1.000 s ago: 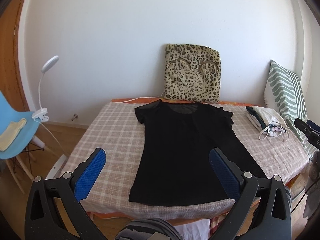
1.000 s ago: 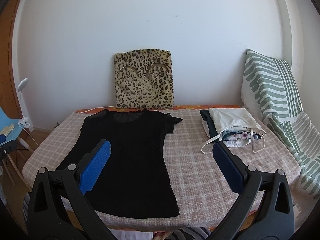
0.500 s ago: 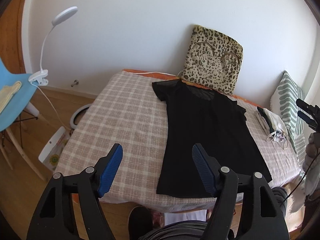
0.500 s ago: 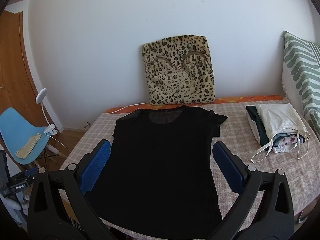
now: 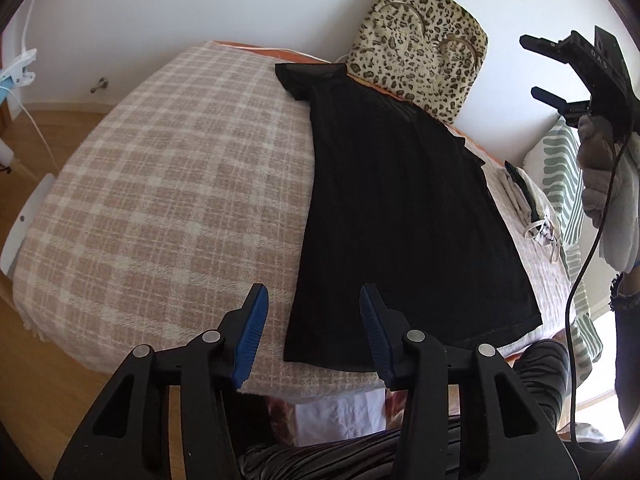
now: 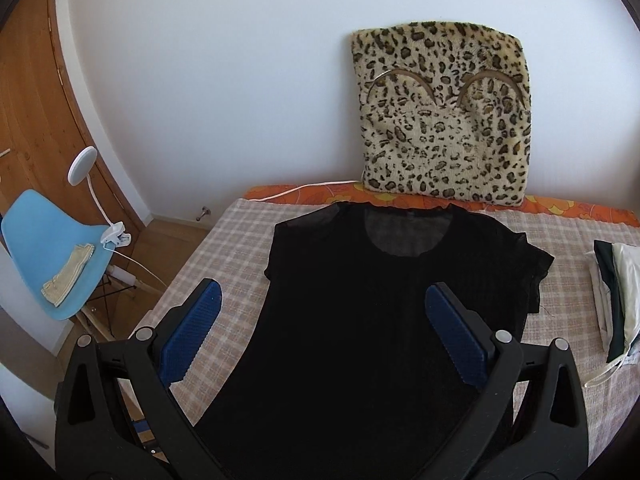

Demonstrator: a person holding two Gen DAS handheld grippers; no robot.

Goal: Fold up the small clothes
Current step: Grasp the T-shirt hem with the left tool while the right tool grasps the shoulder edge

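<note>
Black T-shirt (image 5: 400,200): flat on bed (image 5: 160,160), long axis running away from left gripper (image 5: 312,312); hem corner just ahead, nearer it; jaws closing, empty; right gripper (image 6: 320,328) released

white wall (image 6: 240,60), blue chair (image 6: 44,248)

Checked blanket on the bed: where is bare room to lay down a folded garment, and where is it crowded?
The widest bare patch of the pink-and-cream checked blanket lies between the flat black short-sleeved T-shirt and the bed edge on the blue chair's side. It is crowded beyond the shirt, by the pile of clothes.
</note>
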